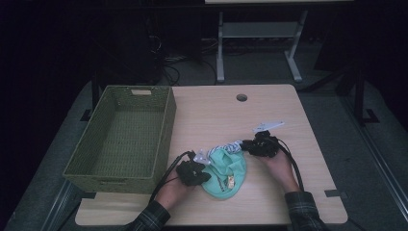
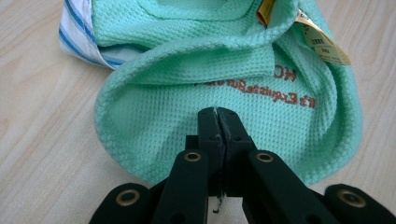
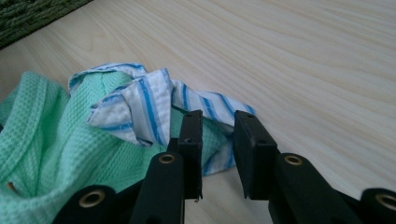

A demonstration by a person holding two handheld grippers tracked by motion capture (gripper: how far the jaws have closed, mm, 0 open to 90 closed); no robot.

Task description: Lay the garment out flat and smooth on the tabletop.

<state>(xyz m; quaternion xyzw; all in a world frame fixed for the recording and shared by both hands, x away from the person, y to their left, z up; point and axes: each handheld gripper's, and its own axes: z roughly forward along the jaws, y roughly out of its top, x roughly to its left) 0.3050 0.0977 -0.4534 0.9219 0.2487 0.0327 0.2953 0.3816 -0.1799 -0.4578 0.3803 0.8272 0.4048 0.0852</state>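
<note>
A mint-green knit garment (image 1: 226, 169) lies bunched on the wooden table (image 1: 216, 110), with a blue-and-white striped collar (image 1: 232, 145) at its far edge. My left gripper (image 1: 207, 169) is at the garment's left edge. In the left gripper view its jaws (image 2: 218, 119) are pressed together on a fold of the green cloth (image 2: 224, 60), near orange lettering and paper tags (image 2: 322, 42). My right gripper (image 1: 244, 146) is at the collar's right end. In the right gripper view it (image 3: 218, 123) stands open, with the striped collar (image 3: 144, 100) reaching into the gap, not pinched.
A green woven basket (image 1: 166, 120), with nothing in it, stands on the table's left side, close to my left hand. A round cable hole (image 1: 241, 97) sits near the table's far edge. Cables trail from both grippers toward the near edge.
</note>
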